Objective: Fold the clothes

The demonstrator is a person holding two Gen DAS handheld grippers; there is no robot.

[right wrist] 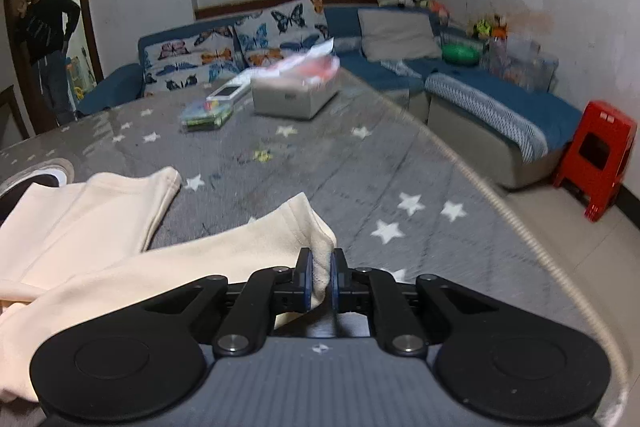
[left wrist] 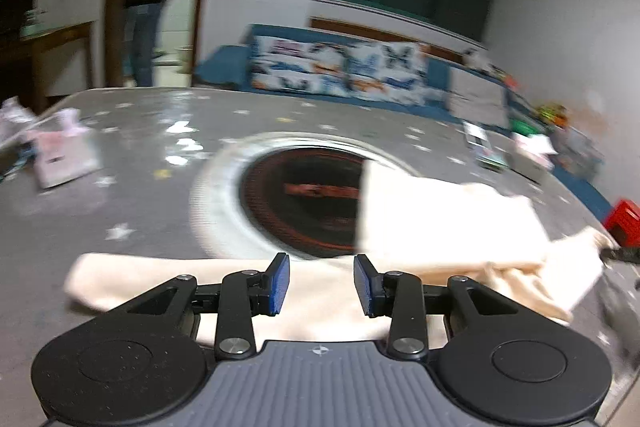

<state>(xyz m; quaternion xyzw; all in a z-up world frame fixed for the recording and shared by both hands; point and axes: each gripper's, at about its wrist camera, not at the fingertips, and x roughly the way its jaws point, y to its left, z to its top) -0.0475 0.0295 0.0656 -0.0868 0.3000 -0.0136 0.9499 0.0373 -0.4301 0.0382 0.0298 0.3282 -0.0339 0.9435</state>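
Observation:
A cream-coloured garment (left wrist: 440, 223) lies on a grey table (left wrist: 132, 195) with white stars. In the left wrist view part of it crosses below the fingers and a folded part lies to the right over a round opening (left wrist: 304, 199). My left gripper (left wrist: 322, 285) is open above the cloth, nothing between its blue pads. In the right wrist view my right gripper (right wrist: 321, 277) is shut on a corner of the cream garment (right wrist: 248, 247). A second folded part (right wrist: 92, 215) lies to the left.
A white box (right wrist: 294, 95) with papers, a phone and a small green case (right wrist: 206, 115) lie far across the table (right wrist: 320, 163). A blue sofa (right wrist: 480, 83) and red stool (right wrist: 596, 155) stand beyond its curved edge. A person (right wrist: 44, 39) stands in the doorway. A pink packet (left wrist: 64, 155) lies left.

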